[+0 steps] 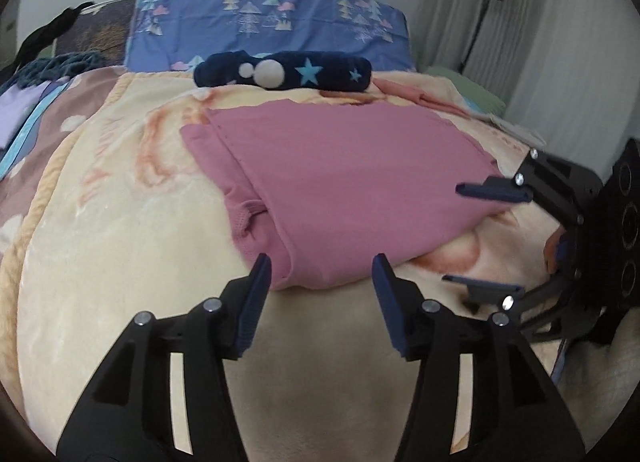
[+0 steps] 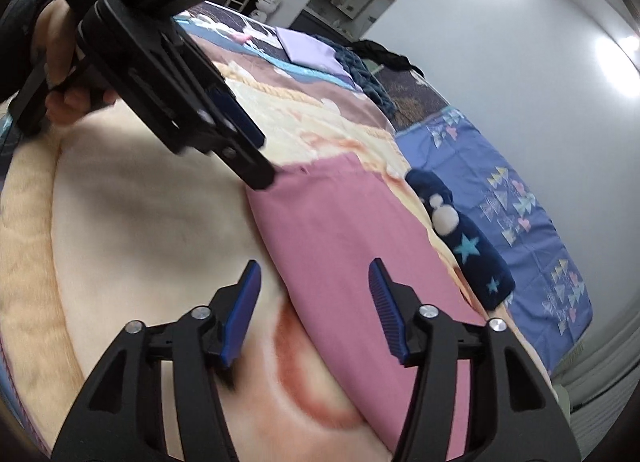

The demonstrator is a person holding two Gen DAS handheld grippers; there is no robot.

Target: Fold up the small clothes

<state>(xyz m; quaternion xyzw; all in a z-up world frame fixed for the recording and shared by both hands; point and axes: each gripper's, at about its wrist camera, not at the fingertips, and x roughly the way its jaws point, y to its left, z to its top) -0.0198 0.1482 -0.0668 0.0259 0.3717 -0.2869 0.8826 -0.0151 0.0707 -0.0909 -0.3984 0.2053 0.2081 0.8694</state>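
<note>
Our left gripper [image 1: 320,270] hangs spread over the near edge of the pink garment [image 1: 340,181], which lies partly folded on the cream blanket [image 1: 120,262]. Our right gripper [image 2: 314,282] is spread too, at the garment's right edge, gripping nothing. We judge a pinch could snag the plush blanket and drag the fold askew. Beyond, a navy star-patterned roll [image 1: 284,71] lies near the far edge, apart from it.

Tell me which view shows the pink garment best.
The left wrist view: the pink garment lies almost whole on the cream blanket, with a seam and folded layers visible. The right wrist view shows the garment slanted and blurred, partly hidden behind the right tool.
</note>
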